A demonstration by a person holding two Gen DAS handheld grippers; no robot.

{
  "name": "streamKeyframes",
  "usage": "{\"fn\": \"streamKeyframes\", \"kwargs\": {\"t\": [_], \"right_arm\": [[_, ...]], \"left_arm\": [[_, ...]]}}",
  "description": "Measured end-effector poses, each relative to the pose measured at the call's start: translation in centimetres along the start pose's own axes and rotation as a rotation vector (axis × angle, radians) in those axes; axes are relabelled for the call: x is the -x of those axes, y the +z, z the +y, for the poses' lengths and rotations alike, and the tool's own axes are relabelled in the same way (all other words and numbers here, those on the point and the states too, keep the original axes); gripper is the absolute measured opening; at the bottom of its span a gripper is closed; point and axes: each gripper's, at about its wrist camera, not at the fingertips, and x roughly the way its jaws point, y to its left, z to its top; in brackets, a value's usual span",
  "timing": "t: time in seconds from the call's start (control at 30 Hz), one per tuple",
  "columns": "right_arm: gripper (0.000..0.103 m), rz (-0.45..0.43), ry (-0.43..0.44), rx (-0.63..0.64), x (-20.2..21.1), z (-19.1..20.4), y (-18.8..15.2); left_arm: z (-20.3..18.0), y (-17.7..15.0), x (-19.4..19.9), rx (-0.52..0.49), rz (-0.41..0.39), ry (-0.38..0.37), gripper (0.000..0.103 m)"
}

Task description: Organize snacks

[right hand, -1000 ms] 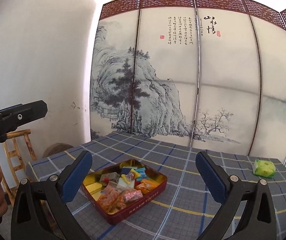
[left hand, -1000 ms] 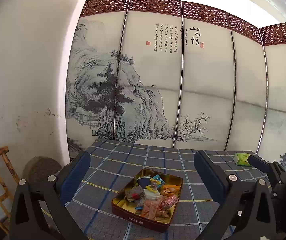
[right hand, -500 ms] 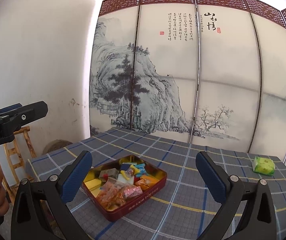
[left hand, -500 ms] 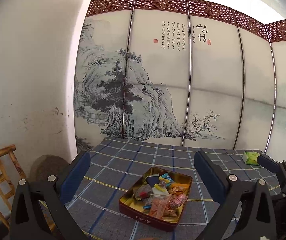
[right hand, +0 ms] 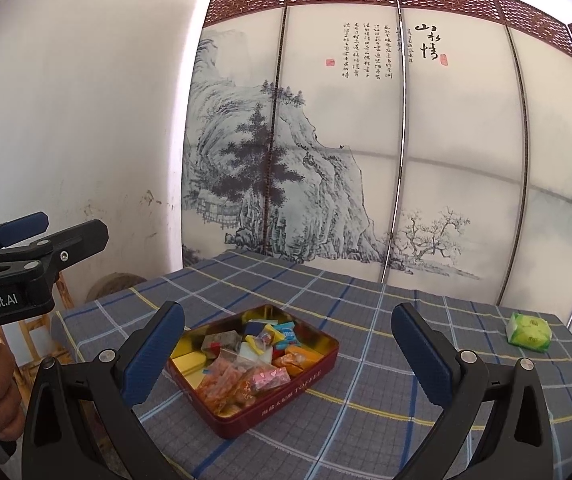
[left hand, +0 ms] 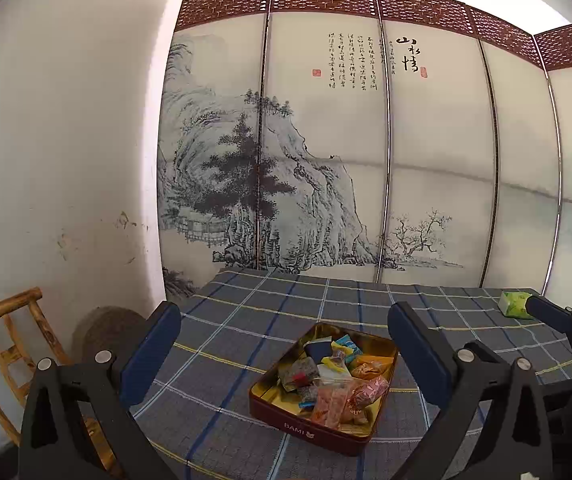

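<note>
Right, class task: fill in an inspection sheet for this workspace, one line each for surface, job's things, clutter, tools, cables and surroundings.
Surface: table under a blue-grey checked cloth.
Job's things: open red tin heaped with wrapped snacks; one green packet lies apart from it, near the far right corner.
Clutter: nothing seen.
Tools: left tool open, holding nothing; right tool open, holding nothing; both above the table's near side.
Cables: nothing seen.
Surroundings: painted folding screen behind the table; white wall and wooden chair on the left.
</note>
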Motion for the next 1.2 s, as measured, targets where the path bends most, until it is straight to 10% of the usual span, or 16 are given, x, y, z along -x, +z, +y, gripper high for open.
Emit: {"fn": "streamKeyframes", "kwargs": {"t": [1.2], "right_arm": [[0.103,0.012,0.009,0.001,-0.2,0.4,-0.6]], "left_arm": [[-0.1,-1.3,-0.5,-0.005,0.023,0.022,0.103]]}}
